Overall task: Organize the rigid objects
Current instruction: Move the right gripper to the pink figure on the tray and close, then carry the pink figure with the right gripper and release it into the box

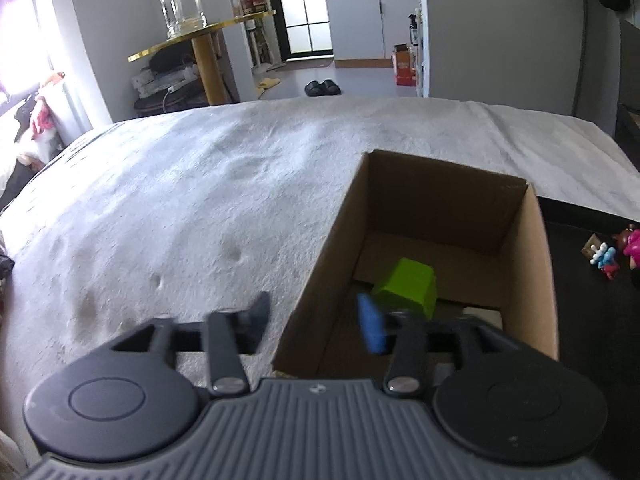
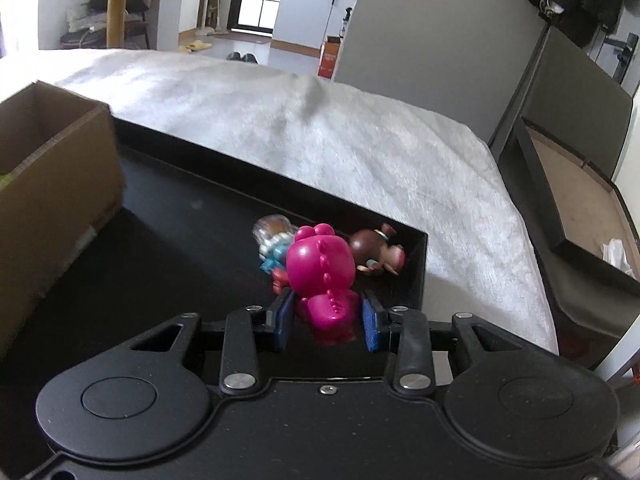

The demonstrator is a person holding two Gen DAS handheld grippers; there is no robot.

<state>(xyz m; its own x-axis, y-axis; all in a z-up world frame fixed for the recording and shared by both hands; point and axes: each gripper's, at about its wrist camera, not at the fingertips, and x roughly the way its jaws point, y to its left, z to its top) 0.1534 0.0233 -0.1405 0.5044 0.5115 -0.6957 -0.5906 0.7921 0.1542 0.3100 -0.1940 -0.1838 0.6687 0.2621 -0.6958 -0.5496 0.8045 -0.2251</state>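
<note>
On the black tray, the right gripper clenches the pink toy; lift straight, while the left gripper hangs released over the box.

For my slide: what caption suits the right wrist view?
Right gripper closes around a pink toy on the black tray.

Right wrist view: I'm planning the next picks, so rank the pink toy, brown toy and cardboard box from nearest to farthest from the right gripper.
1. Pink toy: between the fingers of the right gripper.
2. Brown toy: just behind the pink one, to its right, in the black tray's corner.
3. Cardboard box: far left.
</note>
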